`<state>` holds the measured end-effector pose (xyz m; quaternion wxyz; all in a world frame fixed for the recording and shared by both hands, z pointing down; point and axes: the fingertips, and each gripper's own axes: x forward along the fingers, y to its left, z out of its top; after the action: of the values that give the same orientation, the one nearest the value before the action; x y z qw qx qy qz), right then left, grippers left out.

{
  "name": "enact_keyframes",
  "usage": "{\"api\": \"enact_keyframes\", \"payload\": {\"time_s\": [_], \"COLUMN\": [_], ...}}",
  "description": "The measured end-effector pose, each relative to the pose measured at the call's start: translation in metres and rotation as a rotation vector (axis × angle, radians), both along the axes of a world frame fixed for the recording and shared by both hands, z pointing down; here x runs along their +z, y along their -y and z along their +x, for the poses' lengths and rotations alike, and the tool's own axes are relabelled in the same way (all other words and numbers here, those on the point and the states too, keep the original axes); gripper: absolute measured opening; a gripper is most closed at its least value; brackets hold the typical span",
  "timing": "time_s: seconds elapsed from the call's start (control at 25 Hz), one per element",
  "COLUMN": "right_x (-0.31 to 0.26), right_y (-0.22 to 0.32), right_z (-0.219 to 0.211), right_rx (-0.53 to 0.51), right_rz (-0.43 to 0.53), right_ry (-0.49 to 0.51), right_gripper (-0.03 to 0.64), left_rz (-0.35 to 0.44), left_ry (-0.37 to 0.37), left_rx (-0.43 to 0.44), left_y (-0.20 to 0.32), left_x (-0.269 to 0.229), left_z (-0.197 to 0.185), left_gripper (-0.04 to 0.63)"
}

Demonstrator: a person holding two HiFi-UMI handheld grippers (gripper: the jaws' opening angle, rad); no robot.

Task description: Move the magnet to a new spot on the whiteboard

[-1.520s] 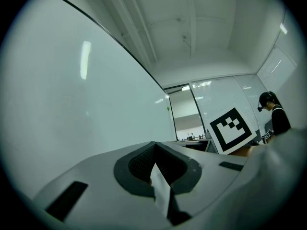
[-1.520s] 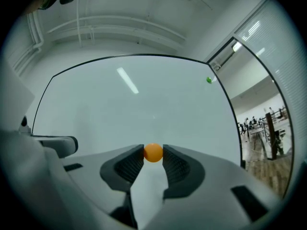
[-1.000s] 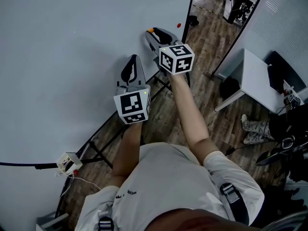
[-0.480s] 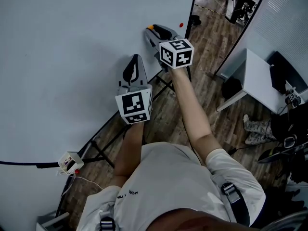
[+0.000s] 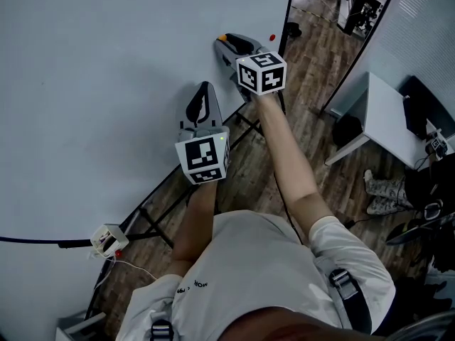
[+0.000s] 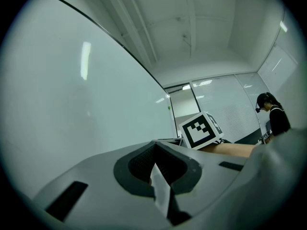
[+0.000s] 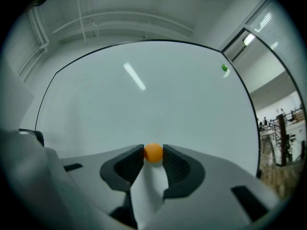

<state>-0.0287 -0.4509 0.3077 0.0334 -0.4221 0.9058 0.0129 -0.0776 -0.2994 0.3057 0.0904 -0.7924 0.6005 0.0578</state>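
Right gripper view shows the small round orange magnet point(image 7: 153, 153) pinched at the very tips of the right gripper point(image 5: 225, 42), one dark ribbed pad touching each side of it, so the jaws stand narrowly apart and closed on the ball. Behind it spreads the large white glossy whiteboard point(image 7: 144, 99), and whether the magnet rests on that surface or is held just off it cannot be told. Head view places the held magnet near the board's right-hand edge, where a dark frame runs past a small red dot magnet point(image 5: 271, 38); a small green dot magnet point(image 7: 224, 68) sits near the same edge, well apart from the orange one. The left gripper point(image 6: 154, 148) hangs beside the board with its jaws together and nothing between them. The likely hazard is the grip itself: only the pad tips bear on a smooth sphere, so a sideways drag against the board could roll it out. The magnet's pull could also snap it to the board before the chosen spot, or close to the frame.
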Motion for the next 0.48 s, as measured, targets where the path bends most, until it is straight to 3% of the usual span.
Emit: {"api": "enact_keyframes", "payload": {"time_s": [0.48], "right_x": [0.0025], "right_y": [0.0088], "right_z": [-0.0029], "right_rx": [-0.016], "right_rz": [-0.005], "right_ry": [-0.018], "right_gripper": [0.132], "left_rz": [-0.005], "left_ry": [0.000], "left_rx": [0.001], "left_y": [0.0027], "left_x": [0.0003], "left_z": [0.0000], "left_gripper": [0.003]}}
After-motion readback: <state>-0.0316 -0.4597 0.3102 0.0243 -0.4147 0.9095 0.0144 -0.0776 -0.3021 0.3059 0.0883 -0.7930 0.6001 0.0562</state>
